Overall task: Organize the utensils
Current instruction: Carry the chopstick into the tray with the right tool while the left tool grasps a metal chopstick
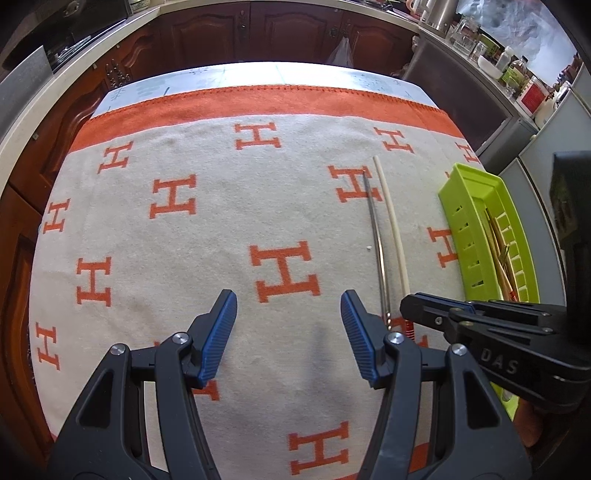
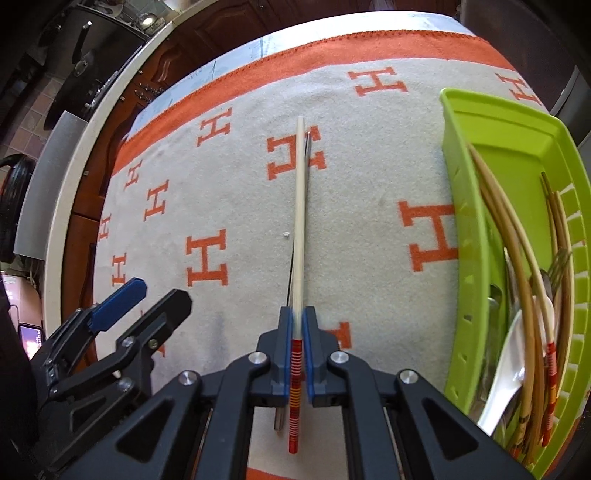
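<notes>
My right gripper (image 2: 297,332) is shut on a cream chopstick (image 2: 300,206) with a red striped handle end, which points away along the cloth. A thin metal chopstick (image 2: 308,147) lies on the cloth right beside it. Both also show in the left wrist view: the cream chopstick (image 1: 391,218) and the metal chopstick (image 1: 375,221). My left gripper (image 1: 288,325) is open and empty, hovering over the cloth to the left of them; it shows in the right wrist view (image 2: 147,295). A lime green utensil tray (image 2: 476,192) at the right holds bamboo chopsticks, spoons and a fork.
The table is covered by a grey cloth with orange H letters and an orange border (image 1: 258,103). Dark wooden cabinets (image 1: 258,33) stand beyond the far edge. A cluttered counter (image 1: 509,70) is at the back right. The tray (image 1: 469,206) sits near the table's right edge.
</notes>
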The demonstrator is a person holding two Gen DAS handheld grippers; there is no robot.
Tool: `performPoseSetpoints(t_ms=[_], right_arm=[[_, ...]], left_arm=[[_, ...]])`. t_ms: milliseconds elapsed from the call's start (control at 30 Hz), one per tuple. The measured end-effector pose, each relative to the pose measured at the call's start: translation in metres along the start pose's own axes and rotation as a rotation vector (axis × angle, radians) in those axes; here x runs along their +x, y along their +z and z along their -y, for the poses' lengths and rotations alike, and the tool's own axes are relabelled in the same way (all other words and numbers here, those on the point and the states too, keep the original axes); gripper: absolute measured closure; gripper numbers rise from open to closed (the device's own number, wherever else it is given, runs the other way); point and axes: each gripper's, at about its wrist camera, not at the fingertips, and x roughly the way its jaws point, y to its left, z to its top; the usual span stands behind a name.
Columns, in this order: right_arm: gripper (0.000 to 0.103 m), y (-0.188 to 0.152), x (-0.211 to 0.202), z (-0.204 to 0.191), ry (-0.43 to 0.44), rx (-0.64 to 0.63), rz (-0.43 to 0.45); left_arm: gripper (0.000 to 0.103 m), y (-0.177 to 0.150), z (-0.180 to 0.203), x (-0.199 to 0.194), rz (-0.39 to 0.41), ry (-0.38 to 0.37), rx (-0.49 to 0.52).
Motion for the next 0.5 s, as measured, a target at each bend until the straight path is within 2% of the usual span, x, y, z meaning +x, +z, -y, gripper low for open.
performPoseSetpoints(t_ms=[267, 500], right_arm=[[0.098, -0.017, -0.047, 0.027, 0.069, 0.050, 0.083], [0.098, -0.034, -0.085, 0.054, 0.059, 0.079, 0.166]], left_arm=[[0.047, -0.001, 0.034, 0.010, -0.032, -0.034, 0.054], [0.047, -0.003, 0.061, 0.028, -0.071, -0.015, 0.084]])
